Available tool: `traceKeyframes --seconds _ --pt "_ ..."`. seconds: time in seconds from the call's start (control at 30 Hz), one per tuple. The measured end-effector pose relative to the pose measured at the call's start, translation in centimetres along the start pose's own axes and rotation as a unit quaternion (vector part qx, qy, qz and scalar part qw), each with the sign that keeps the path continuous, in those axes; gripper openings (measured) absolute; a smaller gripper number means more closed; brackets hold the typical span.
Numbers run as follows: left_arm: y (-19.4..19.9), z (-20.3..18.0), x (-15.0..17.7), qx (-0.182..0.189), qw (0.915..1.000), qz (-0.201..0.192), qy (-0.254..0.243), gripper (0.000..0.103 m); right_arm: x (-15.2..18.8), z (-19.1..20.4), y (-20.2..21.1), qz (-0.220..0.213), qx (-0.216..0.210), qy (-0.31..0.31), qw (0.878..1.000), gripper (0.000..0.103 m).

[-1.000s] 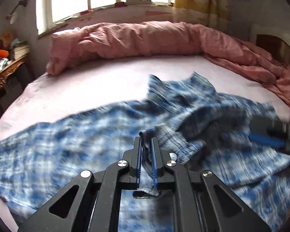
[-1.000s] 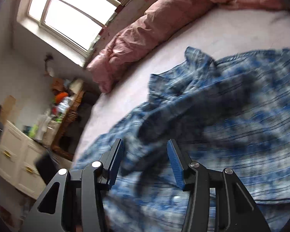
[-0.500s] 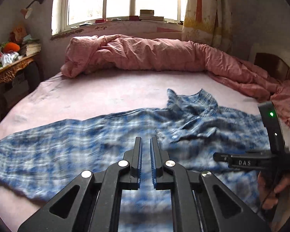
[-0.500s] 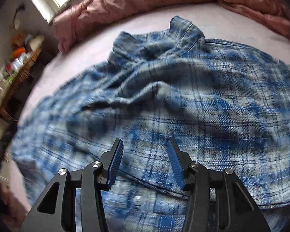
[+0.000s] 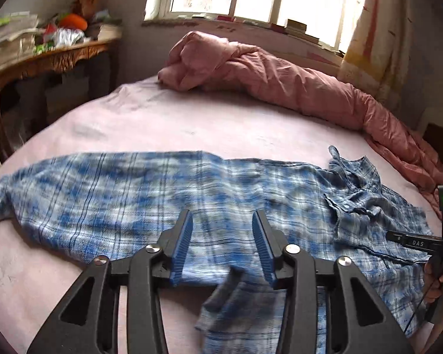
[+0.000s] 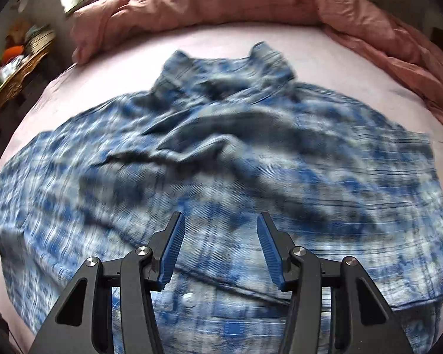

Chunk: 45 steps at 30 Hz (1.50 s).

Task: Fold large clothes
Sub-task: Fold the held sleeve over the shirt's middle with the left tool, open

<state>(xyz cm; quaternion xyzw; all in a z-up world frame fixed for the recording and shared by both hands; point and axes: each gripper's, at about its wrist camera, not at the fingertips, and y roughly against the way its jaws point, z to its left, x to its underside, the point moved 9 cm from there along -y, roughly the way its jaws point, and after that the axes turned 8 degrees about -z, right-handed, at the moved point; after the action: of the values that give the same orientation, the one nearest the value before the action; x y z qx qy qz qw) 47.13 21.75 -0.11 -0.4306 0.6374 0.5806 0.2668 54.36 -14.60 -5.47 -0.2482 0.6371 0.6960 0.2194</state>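
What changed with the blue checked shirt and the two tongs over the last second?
The left tongs let go of the fold of shirt they pinched; their jaws are opening and the cloth has dropped onto the bed, the sleeve now stretched out leftward. The right tongs tipped down over the shirt front, holding nothing. The pink duvet stayed put.
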Motion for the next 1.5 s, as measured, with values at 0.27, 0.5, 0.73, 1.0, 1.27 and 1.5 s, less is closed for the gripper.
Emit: traceKeyframes --seconds 0.27,0.5,0.73,1.0,1.27,1.5 --pt "-0.4 2.5 -0.1 0.001 0.9997 0.011 0.024 0.052 -2.1 -1.3 2.6 -0.063 0.051 -0.001 0.997 0.073" --pt "-1.8 6.1 0.6 -0.018 0.9972 0.026 0.067 0.062 -4.7 0.5 6.2 -0.179 0.087 0.020 0.980 0.086" --pt "0.5 11.7 -1.2 -0.063 0.9929 -0.004 0.101 0.099 -6.5 1.8 9.7 -0.264 0.072 0.004 0.962 0.088" --pt "0.1 21.0 1.1 -0.063 0.9556 0.006 0.288 0.102 -6.4 3.0 11.3 -0.311 0.106 0.012 0.944 0.103" --pt "-1.0 25.9 2.8 -0.101 0.9355 -0.010 0.338 0.084 -5.8 4.4 9.7 -0.268 0.084 0.047 0.959 0.103" --pt "-2.2 29.1 1.5 -0.153 0.9335 -0.040 0.322 0.071 -5.4 3.5 8.3 -0.243 0.064 0.037 0.967 0.103"
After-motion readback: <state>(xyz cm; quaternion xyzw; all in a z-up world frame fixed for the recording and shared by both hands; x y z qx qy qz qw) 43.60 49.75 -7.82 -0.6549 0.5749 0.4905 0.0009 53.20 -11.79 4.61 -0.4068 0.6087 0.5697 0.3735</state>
